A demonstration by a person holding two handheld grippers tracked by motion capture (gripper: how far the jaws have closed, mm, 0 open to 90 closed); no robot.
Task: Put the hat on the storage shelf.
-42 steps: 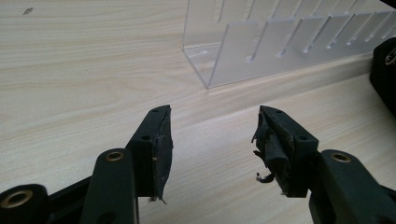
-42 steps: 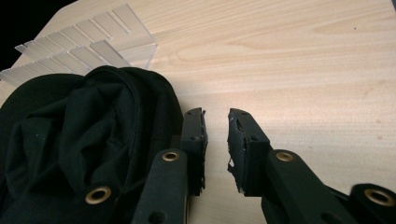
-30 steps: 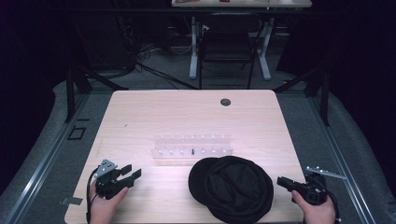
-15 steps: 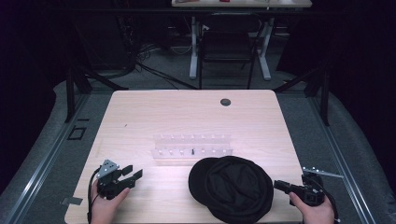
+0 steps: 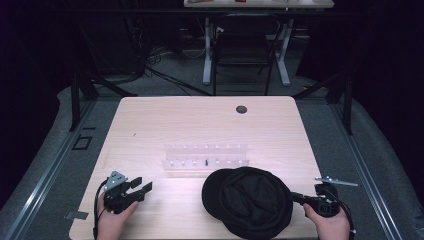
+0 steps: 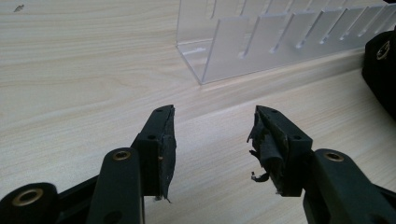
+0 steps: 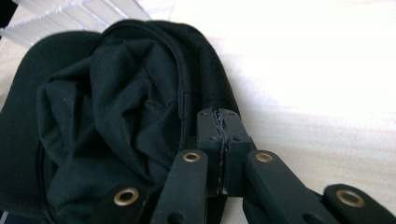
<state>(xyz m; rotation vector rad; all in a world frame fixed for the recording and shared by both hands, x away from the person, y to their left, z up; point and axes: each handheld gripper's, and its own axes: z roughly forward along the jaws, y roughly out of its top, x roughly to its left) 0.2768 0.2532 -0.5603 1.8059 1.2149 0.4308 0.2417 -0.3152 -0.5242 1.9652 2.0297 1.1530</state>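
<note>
- Right gripper (image 7: 219, 122): jaws just closed, pressed together at the rim of the cap (image 5: 247, 201); no cloth visibly between.
- Cap: black soft fabric, rumpled, near table edge by clear slotted rack (image 5: 206, 155).
- Left gripper (image 6: 212, 135): spread, empty.

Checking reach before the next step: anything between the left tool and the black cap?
Nothing visible. Bare table lies between the open left tool and the black cap; the clear rack sits farther back, off that line.

black cap (image 7: 116, 116) cut off at the right gripper view's bottom edge, clear rack (image 6: 280, 37) cropped at the top
</note>
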